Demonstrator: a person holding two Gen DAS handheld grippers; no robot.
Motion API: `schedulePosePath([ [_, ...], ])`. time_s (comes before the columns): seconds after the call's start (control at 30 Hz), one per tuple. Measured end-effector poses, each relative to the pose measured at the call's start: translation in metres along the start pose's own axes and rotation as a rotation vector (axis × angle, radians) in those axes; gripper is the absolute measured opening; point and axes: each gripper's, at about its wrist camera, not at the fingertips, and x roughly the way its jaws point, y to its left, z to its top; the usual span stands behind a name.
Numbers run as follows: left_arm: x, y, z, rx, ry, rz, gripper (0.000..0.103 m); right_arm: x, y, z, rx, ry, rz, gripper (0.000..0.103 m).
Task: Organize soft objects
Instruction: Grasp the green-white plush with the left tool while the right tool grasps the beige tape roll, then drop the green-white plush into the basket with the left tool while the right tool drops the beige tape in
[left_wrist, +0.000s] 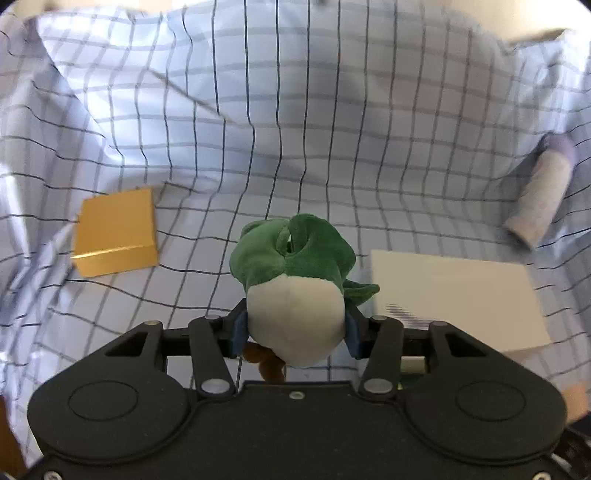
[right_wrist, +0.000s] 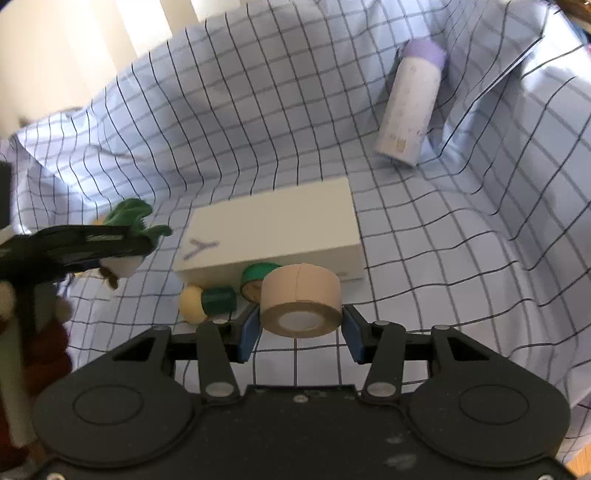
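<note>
My left gripper (left_wrist: 293, 326) is shut on a green and white plush toy (left_wrist: 295, 280), held above the checked cloth (left_wrist: 295, 129). The toy's brown feet hang below the fingers. In the right wrist view the left gripper (right_wrist: 122, 254) and the plush toy (right_wrist: 129, 218) show at the left. My right gripper (right_wrist: 300, 328) is shut on a beige tape roll (right_wrist: 300, 304), held between the blue pads just above the cloth (right_wrist: 258, 110).
A gold box (left_wrist: 115, 236) lies left of the toy. A white box (right_wrist: 271, 232) lies mid-cloth, also in the left wrist view (left_wrist: 458, 295). A green and yellow toy piece (right_wrist: 208, 302) and a green ring (right_wrist: 256, 280) lie before it. A white-and-purple can (right_wrist: 410, 103) lies far right.
</note>
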Motion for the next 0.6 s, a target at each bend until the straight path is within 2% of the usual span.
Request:
schedulePosePath([
  [0.27,-0.087,-0.017,-0.012,0.024,-0.072,-0.032,0.049,-0.049,-0.006,-0.008,-0.001,-0.072,0.007,0.047],
  [0.43,-0.125,-0.031,-0.035,0.052,-0.068,-0.035,0.049,-0.083,-0.012,-0.021,-0.004,-0.115,0.015,0.047],
  [0.6,-0.153,-0.040,-0.065,0.058,-0.025,-0.058,0.049,-0.114,-0.022,-0.036,0.004,-0.150,0.021,0.047],
])
